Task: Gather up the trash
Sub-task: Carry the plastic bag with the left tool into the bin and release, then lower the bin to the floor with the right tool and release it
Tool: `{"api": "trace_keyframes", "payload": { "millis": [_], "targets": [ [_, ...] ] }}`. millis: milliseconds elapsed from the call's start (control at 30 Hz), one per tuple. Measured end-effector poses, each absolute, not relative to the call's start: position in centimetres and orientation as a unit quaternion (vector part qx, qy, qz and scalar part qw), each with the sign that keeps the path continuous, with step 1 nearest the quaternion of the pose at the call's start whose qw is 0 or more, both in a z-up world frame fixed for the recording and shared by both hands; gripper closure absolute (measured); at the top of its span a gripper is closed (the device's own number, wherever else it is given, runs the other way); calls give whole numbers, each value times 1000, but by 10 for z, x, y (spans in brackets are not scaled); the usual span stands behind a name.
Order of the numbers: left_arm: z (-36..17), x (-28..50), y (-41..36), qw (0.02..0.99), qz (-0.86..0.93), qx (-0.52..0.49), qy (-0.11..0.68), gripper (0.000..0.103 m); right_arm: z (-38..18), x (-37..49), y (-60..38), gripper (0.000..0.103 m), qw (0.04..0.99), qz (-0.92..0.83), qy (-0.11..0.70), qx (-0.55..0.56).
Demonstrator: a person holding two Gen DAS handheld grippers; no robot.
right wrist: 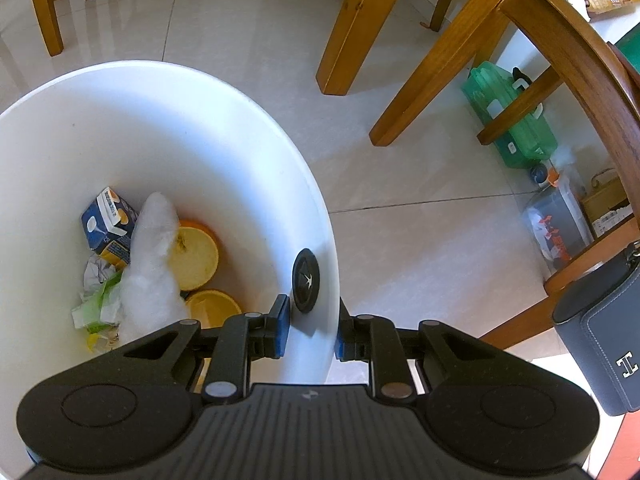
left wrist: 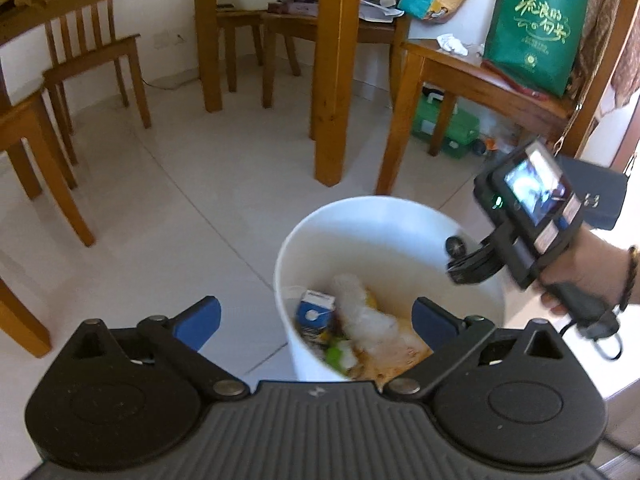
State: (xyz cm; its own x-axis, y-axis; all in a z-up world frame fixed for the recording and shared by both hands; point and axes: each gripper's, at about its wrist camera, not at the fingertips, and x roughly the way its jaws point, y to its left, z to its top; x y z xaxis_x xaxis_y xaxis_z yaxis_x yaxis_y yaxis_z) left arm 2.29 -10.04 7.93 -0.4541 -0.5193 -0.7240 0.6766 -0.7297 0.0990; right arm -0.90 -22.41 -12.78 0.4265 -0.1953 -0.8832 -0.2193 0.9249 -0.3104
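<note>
right gripper (right wrist: 310, 334) jaws pinching round white plastic bin (right wrist: 160, 92) wall, left gripper (left wrist: 316, 322) spread empty; bin part-filled, crumpled white tissue (left wrist: 452, 44) on chair left.

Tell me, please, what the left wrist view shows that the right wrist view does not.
Only the left wrist view shows the person's hand holding the right claw, the green bag on a chair, and the open, empty left claw. Only the right wrist view shows the right claw's pads astride the bin wall and the orange halves. Both show the white bin and blue carton.
</note>
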Motion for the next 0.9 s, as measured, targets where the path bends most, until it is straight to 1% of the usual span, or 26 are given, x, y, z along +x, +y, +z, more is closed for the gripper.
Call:
{"api": "trace_keyframes", "payload": {
  "millis": [233,367,633,733,900],
  "targets": [
    [57,40,-85,388,-830,391,88,1,-129,-9,-224,78,821,8,537,-193],
    [39,48,-78,411,-816,396,96,1,-129,-9,-223,78,821,12,536,-196],
    [12,63,-68,453,-788,380,169,1,-127,-10,-223,78,822,17,535,-195],
    [8,66,-67,472,-769,383,198,1,-124,-13,-223,78,822,22,535,-192],
    [9,68,-65,485,-747,396,225,1,-116,-21,-226,78,821,34,537,-190]
  ]
}}
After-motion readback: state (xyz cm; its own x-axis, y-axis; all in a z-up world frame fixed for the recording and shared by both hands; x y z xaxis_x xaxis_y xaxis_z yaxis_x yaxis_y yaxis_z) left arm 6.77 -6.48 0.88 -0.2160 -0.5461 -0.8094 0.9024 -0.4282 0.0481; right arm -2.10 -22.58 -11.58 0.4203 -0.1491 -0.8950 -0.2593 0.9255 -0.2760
